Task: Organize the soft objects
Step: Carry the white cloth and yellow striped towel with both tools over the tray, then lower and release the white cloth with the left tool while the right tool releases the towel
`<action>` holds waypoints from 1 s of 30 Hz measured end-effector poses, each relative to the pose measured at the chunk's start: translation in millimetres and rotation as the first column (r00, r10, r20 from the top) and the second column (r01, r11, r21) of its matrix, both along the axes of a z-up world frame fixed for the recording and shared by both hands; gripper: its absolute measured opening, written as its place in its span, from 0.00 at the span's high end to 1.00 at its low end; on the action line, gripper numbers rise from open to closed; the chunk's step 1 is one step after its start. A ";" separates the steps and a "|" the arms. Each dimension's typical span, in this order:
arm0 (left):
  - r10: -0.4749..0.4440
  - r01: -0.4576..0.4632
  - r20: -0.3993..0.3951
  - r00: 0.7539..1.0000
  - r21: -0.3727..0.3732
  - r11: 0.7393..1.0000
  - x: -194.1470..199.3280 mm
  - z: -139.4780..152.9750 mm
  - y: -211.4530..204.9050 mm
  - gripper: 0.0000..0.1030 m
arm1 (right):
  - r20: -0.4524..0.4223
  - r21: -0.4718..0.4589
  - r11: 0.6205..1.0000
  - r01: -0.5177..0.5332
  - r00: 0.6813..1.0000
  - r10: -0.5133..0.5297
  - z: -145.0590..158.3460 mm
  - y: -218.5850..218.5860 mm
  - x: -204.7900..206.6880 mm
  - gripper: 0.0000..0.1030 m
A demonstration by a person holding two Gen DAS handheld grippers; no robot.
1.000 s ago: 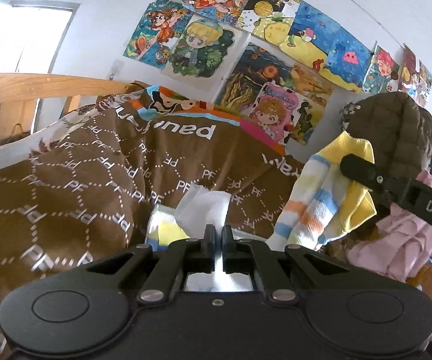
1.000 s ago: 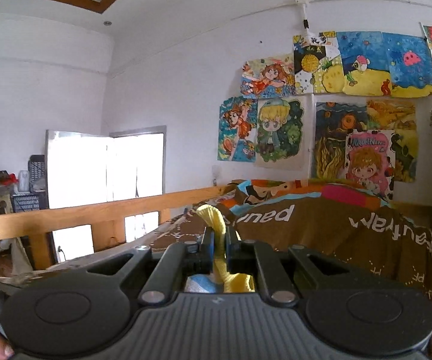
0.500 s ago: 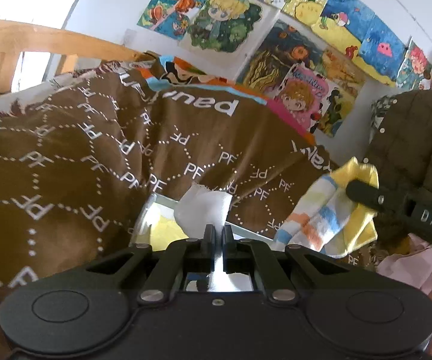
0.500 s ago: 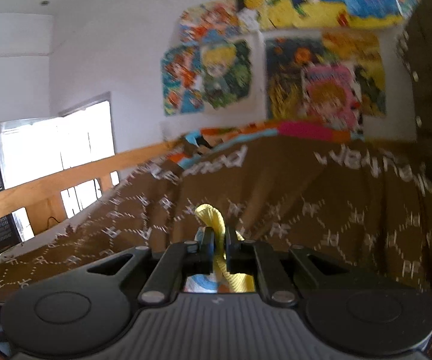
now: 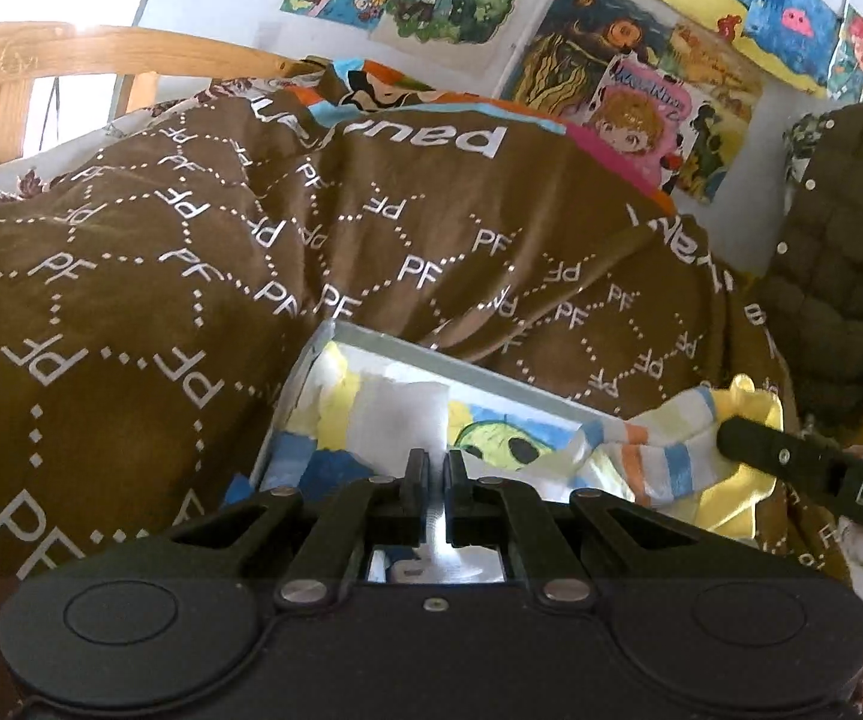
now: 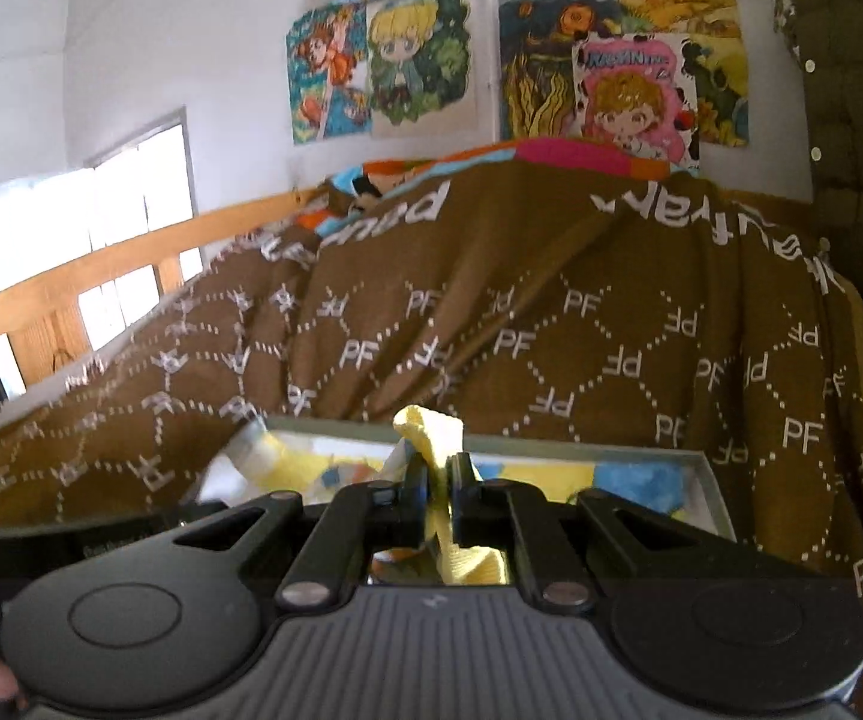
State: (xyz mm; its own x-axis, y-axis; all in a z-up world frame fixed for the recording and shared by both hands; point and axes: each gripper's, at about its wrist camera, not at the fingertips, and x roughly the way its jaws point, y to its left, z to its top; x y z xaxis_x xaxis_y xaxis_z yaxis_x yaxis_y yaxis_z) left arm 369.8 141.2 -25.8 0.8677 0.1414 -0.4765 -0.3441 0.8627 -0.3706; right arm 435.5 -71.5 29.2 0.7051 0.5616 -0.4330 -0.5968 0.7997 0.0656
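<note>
The left gripper (image 5: 436, 468) has its jaws pinched together on a thin white cloth (image 5: 407, 414), which spreads just ahead at 12 o'clock over a shallow grey box (image 5: 449, 360) lying on a brown bedspread printed with white "PF" diamonds (image 5: 191, 276). Inside the box lie yellow and blue soft pieces and a drawing of a green round face (image 5: 491, 438). At 3 o'clock in the left wrist view, the right gripper (image 6: 438, 474) clamps its narrow jaws on a yellow towel with orange, blue and white stripes (image 5: 659, 456), whose striped end drapes over the box's right rim. In the right wrist view a yellow fold (image 6: 431, 426) pokes up between its fingers. Cartoon posters (image 5: 641, 96) cover the white wall at 12 o'clock, beyond a wooden bed rail (image 5: 101, 54); a dark green quilted jacket (image 5: 839, 252) hangs at 2 o'clock.
</note>
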 end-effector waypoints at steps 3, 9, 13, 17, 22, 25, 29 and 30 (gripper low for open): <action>-0.004 0.004 -0.012 1.000 0.008 1.000 0.3 -3.1 -0.1 0.96 | -0.019 -0.013 1.000 0.002 1.000 -0.003 -6.6 -0.6 1.5 0.92; -0.009 0.010 -0.038 0.999 0.027 1.000 -0.1 -9.6 -2.5 0.94 | -0.031 -0.035 0.999 0.005 1.000 -0.006 -14.1 -2.7 1.8 0.92; -0.008 0.010 -0.045 0.999 0.029 1.000 0.0 -9.9 -3.5 0.92 | -0.039 -0.031 0.999 0.008 0.999 -0.010 -14.7 -6.1 1.5 0.92; -0.008 0.010 -0.052 0.999 0.038 0.999 -0.7 -9.2 -5.1 0.88 | -0.040 -0.027 1.000 0.009 0.999 -0.010 -14.7 -10.1 -0.2 0.91; -0.005 0.007 -0.055 0.998 0.044 0.999 -1.7 -8.2 -6.8 0.84 | -0.046 -0.010 1.000 0.012 0.999 -0.012 -13.9 -15.3 -0.8 0.85; -0.003 0.005 -0.054 0.999 0.044 0.999 -2.8 -7.4 -7.5 0.77 | -0.045 -0.009 1.000 0.013 0.999 -0.013 -12.6 -17.4 -2.0 0.84; 0.004 -0.001 -0.051 0.999 0.045 0.999 -6.2 -5.7 -9.1 0.64 | -0.041 -0.004 1.000 0.013 0.999 -0.013 -9.1 -21.2 -5.1 0.75; 0.005 -0.003 -0.050 0.999 0.047 0.999 -7.2 -4.8 -9.6 0.61 | -0.039 -0.003 1.000 0.013 0.999 -0.013 -8.5 -22.2 -6.1 0.72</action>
